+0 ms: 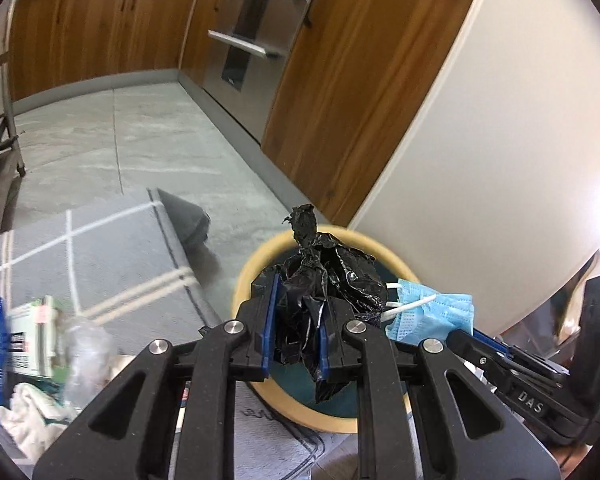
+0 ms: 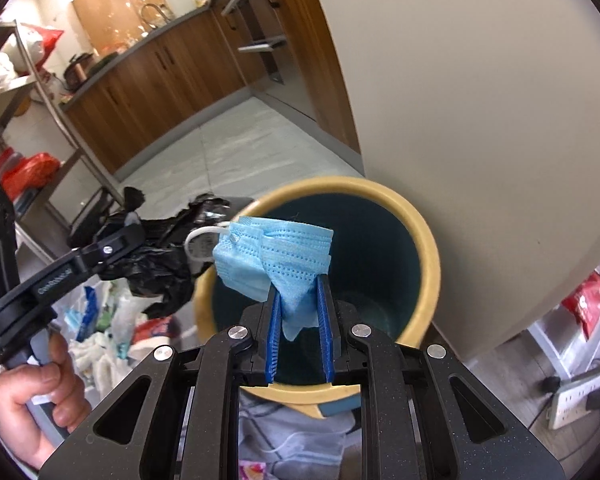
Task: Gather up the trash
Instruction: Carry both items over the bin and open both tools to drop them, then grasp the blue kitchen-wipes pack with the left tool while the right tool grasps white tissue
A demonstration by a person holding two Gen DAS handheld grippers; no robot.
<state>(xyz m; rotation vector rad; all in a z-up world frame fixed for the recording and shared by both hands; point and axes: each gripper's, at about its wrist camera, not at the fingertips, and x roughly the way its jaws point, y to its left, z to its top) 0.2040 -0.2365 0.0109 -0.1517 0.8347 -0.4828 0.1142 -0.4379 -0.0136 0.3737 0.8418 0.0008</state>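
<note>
— Starting at the far left: heap of litter on the floor (image 1: 32, 344), with a blue-and-white wrapper, a green box, a crumpled clear bottle, white cloth. Lying on a grey rug with pale stripes (image 1: 100, 248).

— Moving right from there?

— Left gripper (image 1: 296, 328), clamped on a crumpled black plastic bag (image 1: 324, 280). Blue pads pinching the bag from both sides; loose end sticking up past the fingers, another tail hanging below. Held over the near-left part of the bin's mouth.

— And the bin itself?

— Round bin with a tan rim (image 2: 428, 248) and dark teal inside, standing on the floor against a pale wall panel (image 2: 480, 100). Looks empty as far as visible.

— Further right?

— Right gripper (image 2: 300, 320), closed on a light blue face mask (image 2: 276, 256). Folded mask wedged between the blue pads, most of it bunched above the fingertips, white ear loop curling off to the left. Held directly above the bin opening.

— Anything else worth noting?

— Person's hand (image 2: 40, 392) wrapped round the left tool's handle, seen from the right wrist camera. Wooden cabinets (image 1: 100, 28) behind.
</note>
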